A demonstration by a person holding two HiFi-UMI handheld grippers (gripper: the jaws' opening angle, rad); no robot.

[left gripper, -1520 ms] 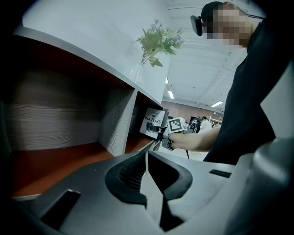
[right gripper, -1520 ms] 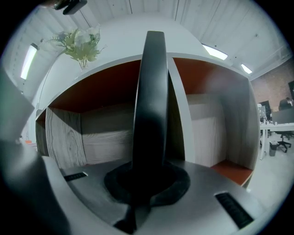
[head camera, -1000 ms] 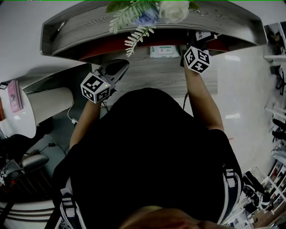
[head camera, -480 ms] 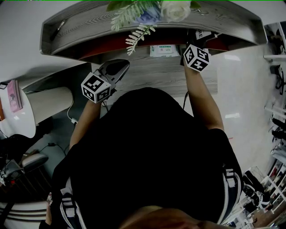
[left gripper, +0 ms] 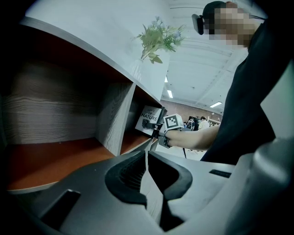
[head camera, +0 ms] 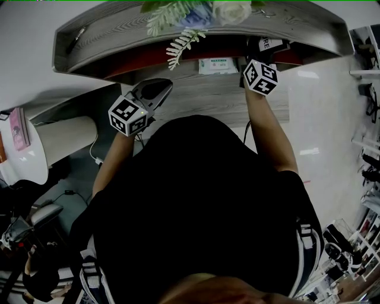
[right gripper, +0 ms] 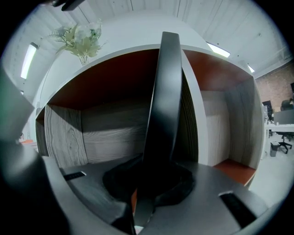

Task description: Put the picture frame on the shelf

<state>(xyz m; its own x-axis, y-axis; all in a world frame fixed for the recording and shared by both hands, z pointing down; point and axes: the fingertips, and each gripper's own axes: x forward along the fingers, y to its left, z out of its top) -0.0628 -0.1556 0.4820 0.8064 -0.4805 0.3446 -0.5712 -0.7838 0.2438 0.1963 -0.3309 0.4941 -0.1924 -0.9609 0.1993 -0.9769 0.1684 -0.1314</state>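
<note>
My right gripper (right gripper: 154, 178) reaches into the shelf (right gripper: 105, 133) at my 1 o'clock. The frame (right gripper: 163, 101) stands upright and edge-on between its jaws. Those jaws are opening, and a sliver of gap shows beside the left pad. I judge the frame is down on the shelf floor and the hold is coming off.

From the left gripper view the frame faces out of the compartment beyond the divider (left gripper: 112, 119), tilted a little, probably so it shows from the front.

My left gripper (left gripper: 147, 158) hangs at 11 o'clock, jaws together on nothing, outside the shelf where it cannot bump anything. The flowers (head camera: 190, 12) at 12 o'clock sit on top, clear of the work.

A straight pull-back should avoid tipping the frame.
</note>
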